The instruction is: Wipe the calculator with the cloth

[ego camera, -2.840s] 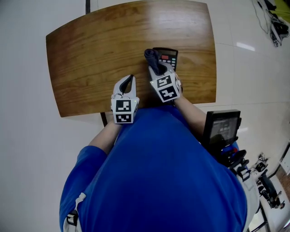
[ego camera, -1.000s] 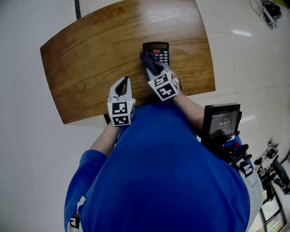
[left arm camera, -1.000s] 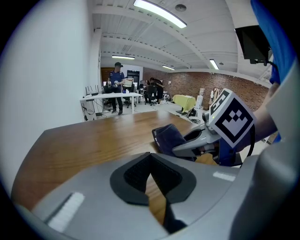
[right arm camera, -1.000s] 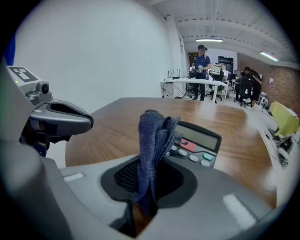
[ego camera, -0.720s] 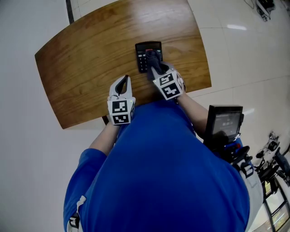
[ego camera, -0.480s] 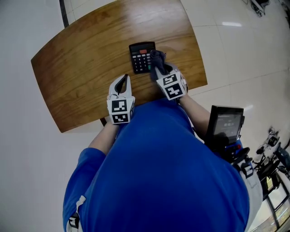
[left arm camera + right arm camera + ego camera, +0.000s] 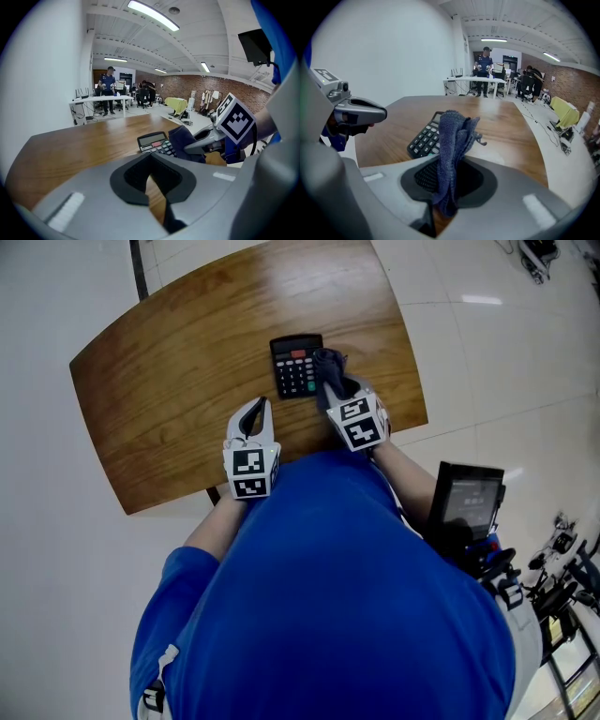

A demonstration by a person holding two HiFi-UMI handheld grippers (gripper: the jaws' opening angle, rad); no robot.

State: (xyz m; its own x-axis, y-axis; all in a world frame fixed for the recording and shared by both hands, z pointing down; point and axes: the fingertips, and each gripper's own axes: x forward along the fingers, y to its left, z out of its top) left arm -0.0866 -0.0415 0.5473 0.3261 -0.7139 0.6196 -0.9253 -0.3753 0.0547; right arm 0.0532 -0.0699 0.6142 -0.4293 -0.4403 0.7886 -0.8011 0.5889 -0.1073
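A black calculator point(image 7: 294, 366) lies flat on the wooden table point(image 7: 178, 362), display end away from me. My right gripper point(image 7: 332, 374) is shut on a dark blue cloth point(image 7: 327, 363), whose bunched free end rests at the calculator's right edge. In the right gripper view the cloth point(image 7: 454, 136) stands up between the jaws, with the calculator point(image 7: 424, 137) just left of it. My left gripper point(image 7: 251, 416) is shut and holds nothing, hovering over the table's near edge, left of the calculator. From it I see the calculator point(image 7: 156, 142) and cloth point(image 7: 185, 139) ahead to the right.
The table's near edge runs just under both grippers, with pale floor beyond it on all sides. A black stand with a screen point(image 7: 466, 504) is at my right side. Far off, people and desks point(image 7: 486, 75) fill the room behind the table.
My right gripper has dragged the cloth across the calculator, from its left side to its right edge. The left gripper has stayed put and shut.
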